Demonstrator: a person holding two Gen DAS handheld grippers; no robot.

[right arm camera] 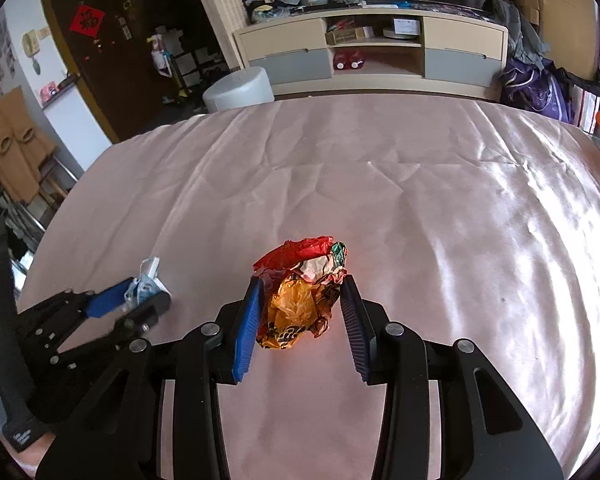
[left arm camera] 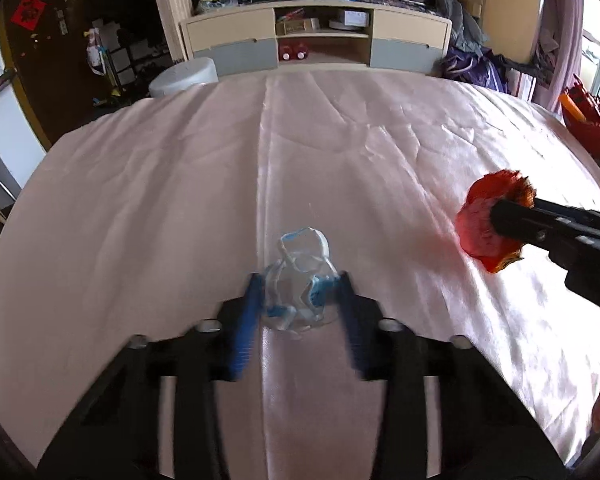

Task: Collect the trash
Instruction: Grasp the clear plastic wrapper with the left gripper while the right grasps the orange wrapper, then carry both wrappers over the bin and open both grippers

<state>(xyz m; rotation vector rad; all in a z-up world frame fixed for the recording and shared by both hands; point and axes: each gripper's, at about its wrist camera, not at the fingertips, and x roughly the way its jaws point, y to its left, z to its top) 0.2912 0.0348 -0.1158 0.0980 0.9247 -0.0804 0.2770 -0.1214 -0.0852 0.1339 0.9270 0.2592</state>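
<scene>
Two pieces are in our grip: the left gripper [left arm camera: 299, 294] jaws pinch a clear plastic wad [left arm camera: 298, 280], the right gripper [right arm camera: 302, 300] jaws pinch a crumpled wrapper [right arm camera: 302, 292], both low over the desk [right arm camera: 420, 200]; binning them remains.

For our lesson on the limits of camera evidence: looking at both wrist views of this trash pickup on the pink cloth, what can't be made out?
- Left wrist view: the red wrapper is partly covered by the right claw; its print is unreadable.
- Left wrist view: the left claw is motion-blurred.
- Right wrist view: the clear and blue wrapper is small and blurred, half hidden by a blue finger.
- Neither view shows a bin.
</scene>
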